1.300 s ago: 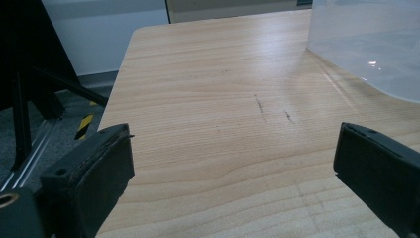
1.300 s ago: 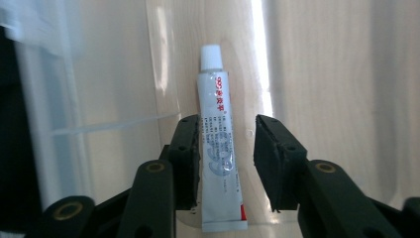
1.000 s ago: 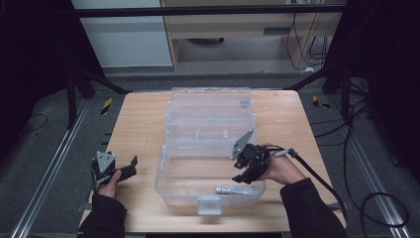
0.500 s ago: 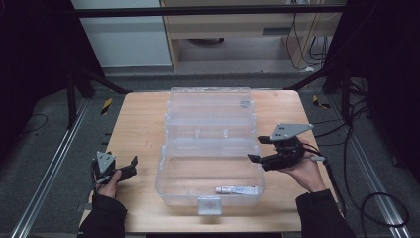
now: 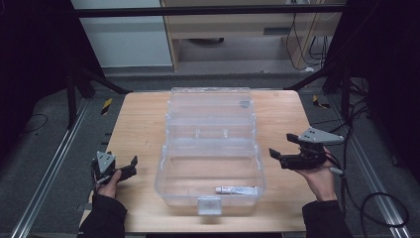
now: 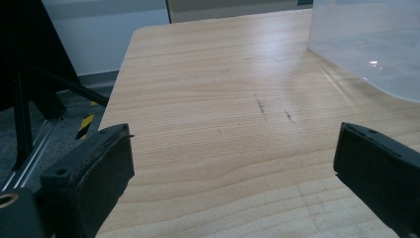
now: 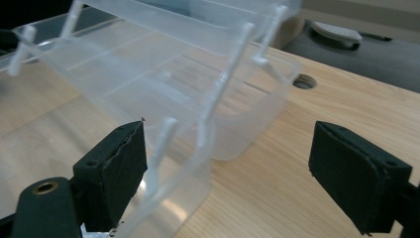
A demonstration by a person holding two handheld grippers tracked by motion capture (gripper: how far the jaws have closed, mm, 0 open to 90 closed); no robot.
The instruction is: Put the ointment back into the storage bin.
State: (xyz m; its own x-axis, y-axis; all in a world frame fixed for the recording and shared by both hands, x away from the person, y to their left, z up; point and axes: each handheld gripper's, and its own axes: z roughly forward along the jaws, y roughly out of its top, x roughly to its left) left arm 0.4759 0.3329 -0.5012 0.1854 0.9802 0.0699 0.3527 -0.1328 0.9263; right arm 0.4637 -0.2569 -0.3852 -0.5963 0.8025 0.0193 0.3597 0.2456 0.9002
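A clear plastic box (image 5: 210, 148) stands open in the middle of the wooden table (image 5: 143, 124), lid tilted back. A small white tube (image 5: 236, 189) lies in its front tray. My right gripper (image 5: 281, 145) hovers just right of the box, pointing left at it. Its jaws have just been opening and stand open with nothing pressed between them. In the right gripper view the gripper (image 7: 228, 148) faces the box (image 7: 163, 74) and its hinged inner tray. My left gripper (image 5: 130, 166) rests open near the table's front left edge, empty over bare wood (image 6: 233, 148).
A round hole (image 7: 303, 81) is in the tabletop beyond the box. Black frame posts (image 5: 74, 94) and floor rails (image 5: 49, 173) flank the table, with cables (image 5: 381, 198) on the floor at the right. A cabinet (image 5: 237, 29) stands behind.
My right gripper has pulled out of the box's front tray, away from the tube, and moved to the right of the box, its jaws wider. The left hand has stayed put.
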